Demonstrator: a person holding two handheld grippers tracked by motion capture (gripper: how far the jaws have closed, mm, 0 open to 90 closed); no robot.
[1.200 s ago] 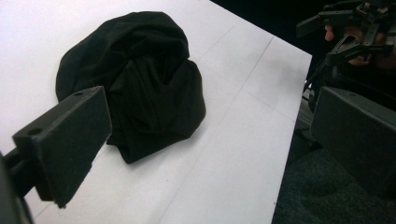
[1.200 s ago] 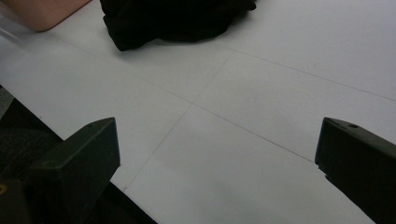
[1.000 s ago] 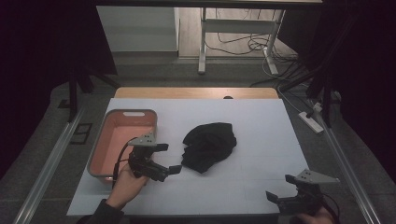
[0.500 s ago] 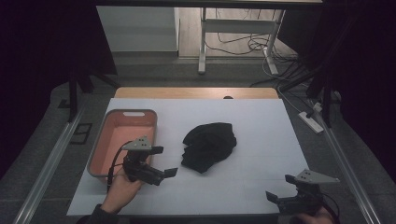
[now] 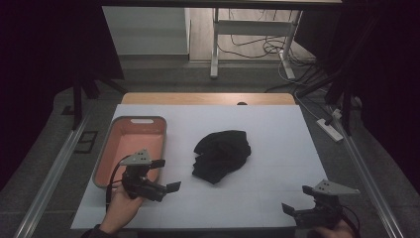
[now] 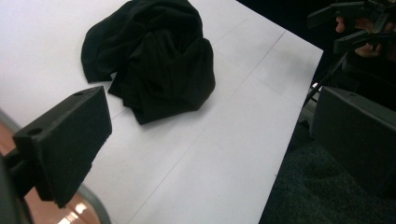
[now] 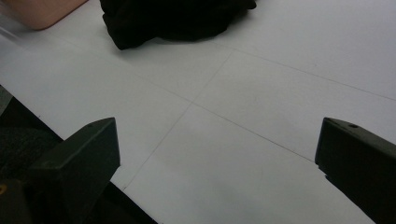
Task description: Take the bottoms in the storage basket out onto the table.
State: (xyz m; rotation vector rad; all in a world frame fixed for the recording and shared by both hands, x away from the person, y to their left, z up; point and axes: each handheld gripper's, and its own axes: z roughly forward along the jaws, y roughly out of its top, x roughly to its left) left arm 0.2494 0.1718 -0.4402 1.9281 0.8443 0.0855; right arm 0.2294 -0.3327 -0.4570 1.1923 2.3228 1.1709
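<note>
black cloth [image 5: 221, 153] on table [image 5: 277, 148], pink tray [image 5: 130, 145]

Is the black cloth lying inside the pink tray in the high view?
No, the black cloth lies crumpled on the white table, to the right of the pink tray and apart from it.

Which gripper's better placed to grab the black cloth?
Left. The left gripper, jaws open, sits just beside the black cloth and the tray; the right gripper hangs farther off at the table's near edge.
</note>
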